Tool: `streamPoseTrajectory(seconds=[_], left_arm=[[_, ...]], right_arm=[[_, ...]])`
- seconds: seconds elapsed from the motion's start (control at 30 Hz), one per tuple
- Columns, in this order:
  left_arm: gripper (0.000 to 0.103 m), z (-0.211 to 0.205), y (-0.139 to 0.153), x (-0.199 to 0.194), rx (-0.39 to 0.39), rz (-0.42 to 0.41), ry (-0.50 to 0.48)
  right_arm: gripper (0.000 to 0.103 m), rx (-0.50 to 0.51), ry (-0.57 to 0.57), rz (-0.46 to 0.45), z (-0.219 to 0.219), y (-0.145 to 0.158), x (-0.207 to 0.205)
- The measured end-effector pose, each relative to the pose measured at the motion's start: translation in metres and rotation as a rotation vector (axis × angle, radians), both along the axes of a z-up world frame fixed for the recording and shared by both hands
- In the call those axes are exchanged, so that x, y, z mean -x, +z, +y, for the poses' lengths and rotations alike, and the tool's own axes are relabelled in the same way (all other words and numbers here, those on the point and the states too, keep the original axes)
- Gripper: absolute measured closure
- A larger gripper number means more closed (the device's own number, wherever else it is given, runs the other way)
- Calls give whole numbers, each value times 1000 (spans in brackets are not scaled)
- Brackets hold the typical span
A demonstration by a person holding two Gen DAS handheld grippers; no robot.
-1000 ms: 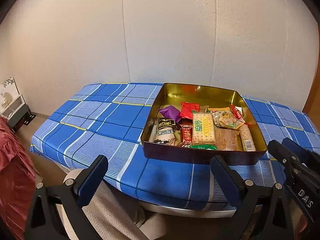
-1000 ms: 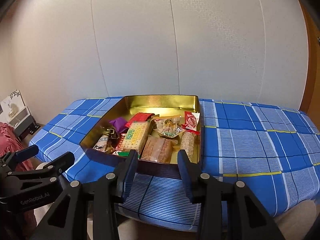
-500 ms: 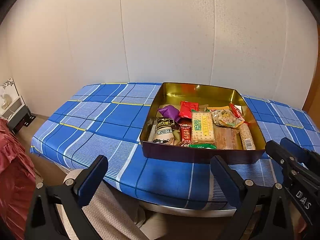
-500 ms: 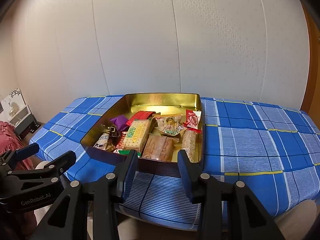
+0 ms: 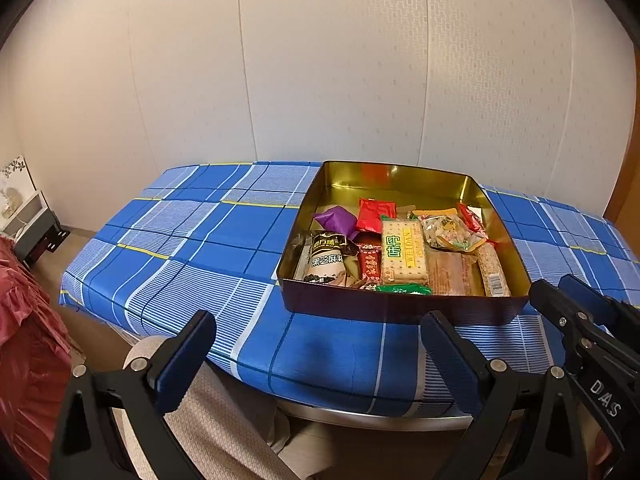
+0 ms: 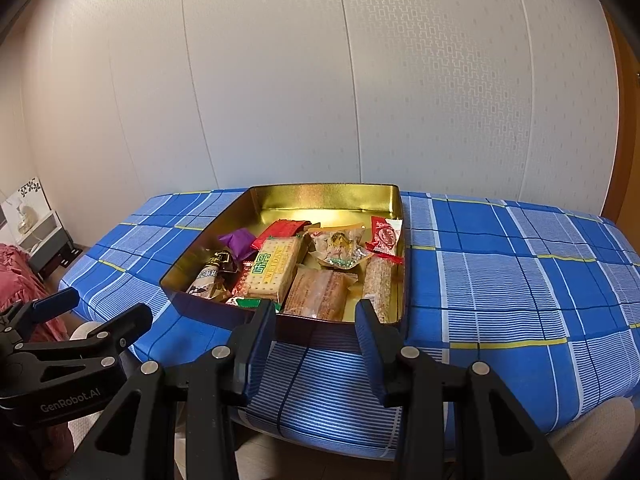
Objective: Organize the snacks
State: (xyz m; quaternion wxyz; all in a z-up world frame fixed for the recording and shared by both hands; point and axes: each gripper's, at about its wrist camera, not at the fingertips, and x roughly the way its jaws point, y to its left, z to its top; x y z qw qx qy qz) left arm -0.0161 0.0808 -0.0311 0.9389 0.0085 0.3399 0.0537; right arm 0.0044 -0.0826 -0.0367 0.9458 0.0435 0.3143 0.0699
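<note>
A gold-lined tin [image 5: 400,174] [image 6: 320,196] sits on the blue checked tablecloth [image 5: 200,248], holding several wrapped snacks. Among them are a cracker pack [image 5: 402,252] [image 6: 272,266], a purple sweet [image 5: 336,218] [image 6: 238,240], a red packet [image 5: 376,214], a black sesame pack [image 5: 326,258], a brown cake pack [image 6: 320,294] and a grain bar [image 6: 378,284]. My left gripper [image 5: 320,340] hangs open and wide in front of the tin's near wall, over the table's edge. My right gripper [image 6: 316,320] is open with a narrower gap and nothing in it, just short of the tin.
A pale panelled wall stands right behind the table. The person's knees in beige trousers [image 5: 224,412] are under the near edge. Red cloth [image 5: 24,352] and a low shelf [image 5: 32,220] are at the left. A wooden door frame [image 6: 624,128] is at the right.
</note>
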Motion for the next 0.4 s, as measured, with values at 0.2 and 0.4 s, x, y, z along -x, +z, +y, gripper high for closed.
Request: streamPoseTrajectory(seconds=[0.2,0.4], left_arm=[[0,-1,1,0,2,-1,-4],[0,-7,-1,-2,10,12,-19]], right_arm=[[61,-5,1,5,0,-2,-1],[61,-18,-8,13,-4,-5,-4]])
